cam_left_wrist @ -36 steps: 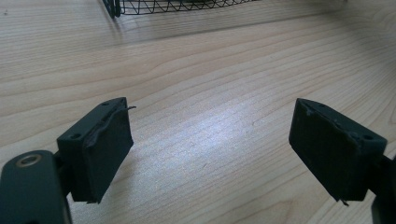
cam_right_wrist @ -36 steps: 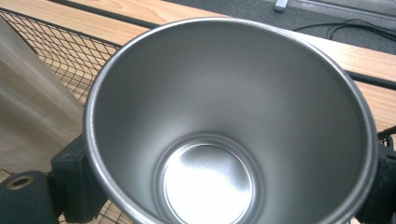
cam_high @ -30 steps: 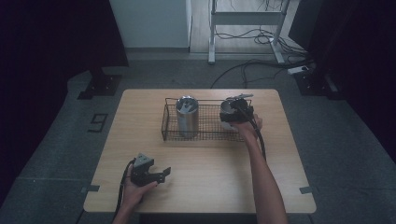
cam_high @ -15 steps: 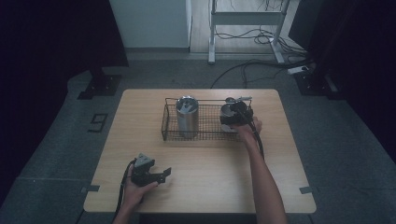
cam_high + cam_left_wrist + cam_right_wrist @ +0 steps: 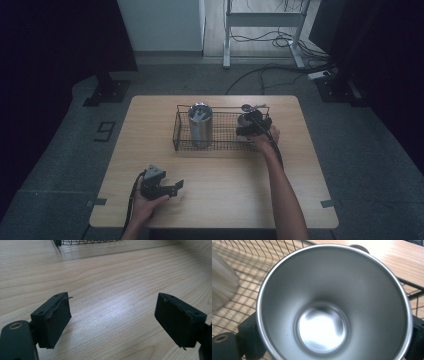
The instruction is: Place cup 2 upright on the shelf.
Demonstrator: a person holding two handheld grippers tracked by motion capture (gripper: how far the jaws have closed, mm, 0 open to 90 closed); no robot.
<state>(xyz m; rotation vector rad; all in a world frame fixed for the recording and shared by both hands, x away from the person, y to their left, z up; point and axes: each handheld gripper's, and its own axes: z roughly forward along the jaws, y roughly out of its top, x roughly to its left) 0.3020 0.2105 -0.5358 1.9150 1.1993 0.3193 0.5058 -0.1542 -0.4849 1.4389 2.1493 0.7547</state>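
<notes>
A steel cup (image 5: 332, 307) sits between the right gripper's (image 5: 252, 127) just-loosened jaws in the wire basket (image 5: 182, 142); the left gripper (image 5: 112, 322) is held open, empty.

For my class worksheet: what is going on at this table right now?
A person's right gripper has a steel cup between its jaws, which have just been opening, over the right end of a wire basket where a taller steel tumbler stands. The left gripper rests open and empty near the table's front edge.

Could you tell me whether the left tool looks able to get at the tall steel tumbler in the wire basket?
Probably yes: the left tool is open, holds nothing, and bare table lies between it and the basket; the tumbler stands upright, untouched.
</notes>
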